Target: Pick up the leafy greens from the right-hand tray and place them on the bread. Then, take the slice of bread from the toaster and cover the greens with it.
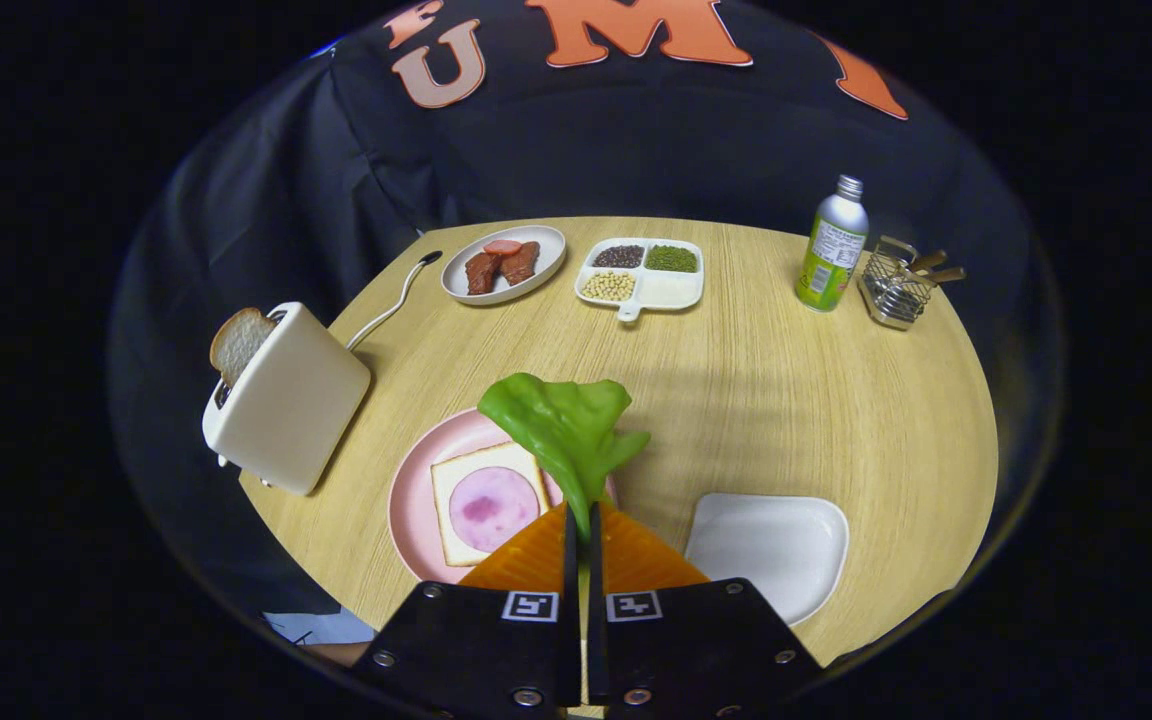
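Greens (pixel 566 430) in tongs (pixel 582 520), tray (pixel 771 545) bare.

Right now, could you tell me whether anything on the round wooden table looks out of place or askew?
Nothing looks spilled or damaged. The cream toaster sits at the table's edge with a bread slice sticking up from it. The tool is shut on the green lettuce leaf, held above the pink plate.
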A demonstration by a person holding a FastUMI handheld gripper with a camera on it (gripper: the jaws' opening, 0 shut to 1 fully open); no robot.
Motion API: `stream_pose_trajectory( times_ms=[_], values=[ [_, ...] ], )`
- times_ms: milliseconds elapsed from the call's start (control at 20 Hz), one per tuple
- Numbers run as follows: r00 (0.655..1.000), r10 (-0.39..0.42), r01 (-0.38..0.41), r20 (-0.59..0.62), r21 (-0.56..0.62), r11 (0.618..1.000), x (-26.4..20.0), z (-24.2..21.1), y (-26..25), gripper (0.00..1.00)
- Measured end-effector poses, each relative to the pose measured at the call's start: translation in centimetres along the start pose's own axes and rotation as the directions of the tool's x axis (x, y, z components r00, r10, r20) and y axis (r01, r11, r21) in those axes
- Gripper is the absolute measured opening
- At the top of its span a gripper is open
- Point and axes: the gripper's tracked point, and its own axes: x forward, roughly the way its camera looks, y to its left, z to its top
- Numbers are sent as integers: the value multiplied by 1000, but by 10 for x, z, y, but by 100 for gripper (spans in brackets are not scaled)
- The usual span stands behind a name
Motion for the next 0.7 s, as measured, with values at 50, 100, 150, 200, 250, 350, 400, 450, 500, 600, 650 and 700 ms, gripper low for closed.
stream_pose_trajectory(
  times_ms=[50,100,150,200,250,350,400,450,500,600,650,700],
  values=[
    [1000,5,-5,-6,-2,1000,4,0,5,3],
    [1000,10,-10,-11,-4,1000,10,-1,9,3],
    [1000,10,-11,-15,-4,1000,16,-1,12,3],
    [1000,9,-9,-19,-3,1000,22,-1,14,3],
    [1000,3,-3,-23,-3,1000,29,-1,15,3],
    [999,-7,6,-41,-5,1000,39,-4,18,4],
    [999,-5,5,-51,-6,1000,44,-7,22,4],
    [998,0,0,-59,-8,1000,47,-8,24,4],
    [998,8,-9,-66,-9,1000,50,-10,28,4],
    [997,22,-23,-78,-10,1000,54,-12,36,5],
    [996,25,-26,-87,-11,1000,58,-13,39,6],
    [995,25,-26,-99,-12,1000,62,-17,42,6]
  ],
)
